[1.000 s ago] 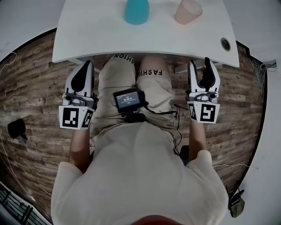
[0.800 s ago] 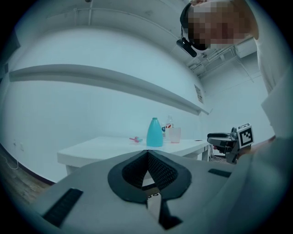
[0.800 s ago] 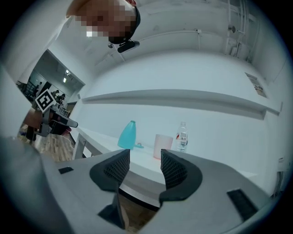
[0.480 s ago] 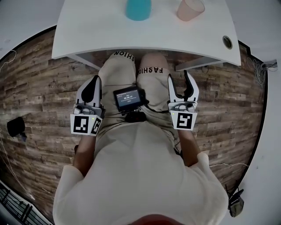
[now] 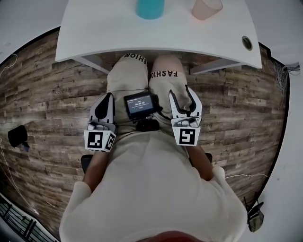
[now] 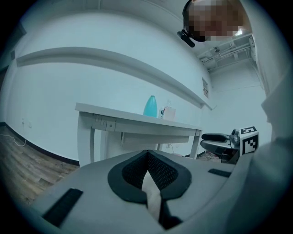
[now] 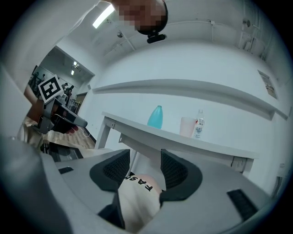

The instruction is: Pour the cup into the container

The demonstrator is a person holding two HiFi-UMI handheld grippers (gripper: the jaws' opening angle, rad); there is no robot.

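The left gripper (image 5: 106,100), closed on nothing, and the right gripper (image 5: 180,92), half open and empty, hang at the lap (image 5: 127,78), probably idle; the pink cup (image 5: 206,8) stands on the table (image 5: 94,28) near the teal container (image 5: 150,8)

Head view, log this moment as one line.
left gripper: shut, empty | right gripper: open, empty | pink plastic cup, teal container: untouched on white table

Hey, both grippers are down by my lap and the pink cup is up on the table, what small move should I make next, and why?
Probably lift the right gripper up toward the pink cup. Its jaws stand apart and empty, the cup sits on the table to the right of the teal container, and the left gripper is shut, so the right looks readier.
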